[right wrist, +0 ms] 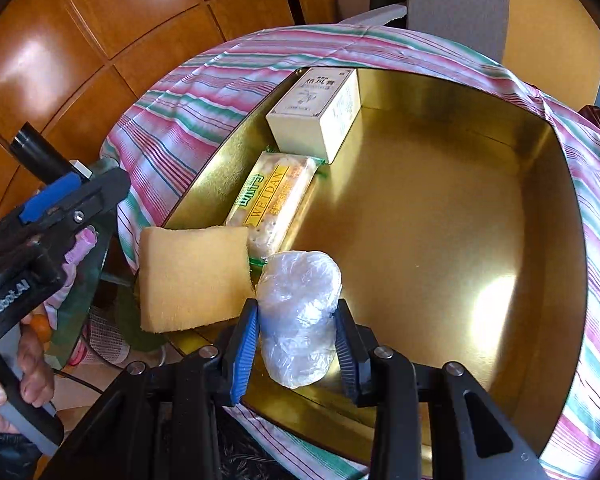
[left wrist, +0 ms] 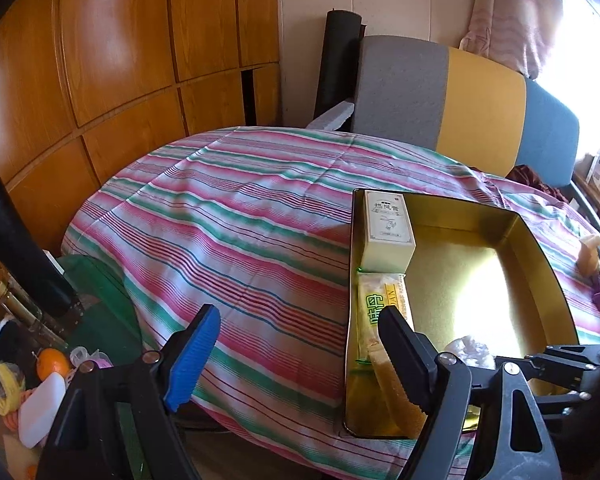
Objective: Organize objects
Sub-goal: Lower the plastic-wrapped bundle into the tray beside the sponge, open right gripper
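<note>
At my ten o'clock stand glossy orange-brown wooden cabinet panels (left wrist: 120, 40). At one o'clock a grey, yellow and blue cushioned chair back (left wrist: 460, 96). At eight o'clock, perhaps an orange fruit (left wrist: 52, 362).

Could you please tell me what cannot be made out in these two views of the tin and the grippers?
- Left wrist view: the sponge is mostly hidden behind a gripper finger.
- Left wrist view: part of the tin floor is washed out by glare.
- Right wrist view: what the wrapped bundle contains; the crinkled plastic hides it.
</note>
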The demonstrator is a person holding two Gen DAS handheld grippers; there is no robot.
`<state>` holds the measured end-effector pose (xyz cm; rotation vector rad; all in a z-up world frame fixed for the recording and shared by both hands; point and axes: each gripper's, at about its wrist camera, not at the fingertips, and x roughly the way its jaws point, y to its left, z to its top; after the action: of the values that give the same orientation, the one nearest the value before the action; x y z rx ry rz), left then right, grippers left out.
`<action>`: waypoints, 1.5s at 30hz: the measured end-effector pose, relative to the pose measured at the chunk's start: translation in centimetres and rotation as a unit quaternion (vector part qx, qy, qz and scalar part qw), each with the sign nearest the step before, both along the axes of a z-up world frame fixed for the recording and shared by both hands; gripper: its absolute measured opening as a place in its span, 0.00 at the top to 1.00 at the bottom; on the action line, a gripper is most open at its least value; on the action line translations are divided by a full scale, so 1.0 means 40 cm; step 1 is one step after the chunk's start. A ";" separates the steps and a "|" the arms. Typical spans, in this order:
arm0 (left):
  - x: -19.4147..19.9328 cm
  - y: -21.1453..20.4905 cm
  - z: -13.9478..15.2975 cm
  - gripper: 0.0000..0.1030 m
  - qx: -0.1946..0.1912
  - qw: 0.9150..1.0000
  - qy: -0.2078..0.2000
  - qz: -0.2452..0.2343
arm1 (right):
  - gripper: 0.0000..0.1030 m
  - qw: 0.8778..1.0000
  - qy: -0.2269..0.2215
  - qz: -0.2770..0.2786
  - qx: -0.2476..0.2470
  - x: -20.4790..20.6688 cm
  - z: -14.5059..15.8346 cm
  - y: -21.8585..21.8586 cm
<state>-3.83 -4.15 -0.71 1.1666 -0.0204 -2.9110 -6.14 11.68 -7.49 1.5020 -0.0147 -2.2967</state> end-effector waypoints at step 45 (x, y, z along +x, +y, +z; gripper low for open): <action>0.023 0.071 0.042 0.10 -0.046 0.998 0.033 -0.019 | 0.55 0.967 0.183 -0.155 0.081 0.102 0.211 0.184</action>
<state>-2.90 -1.32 0.98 1.0684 -0.1758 -2.9448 -2.06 19.03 0.96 1.1900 0.0456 -2.8614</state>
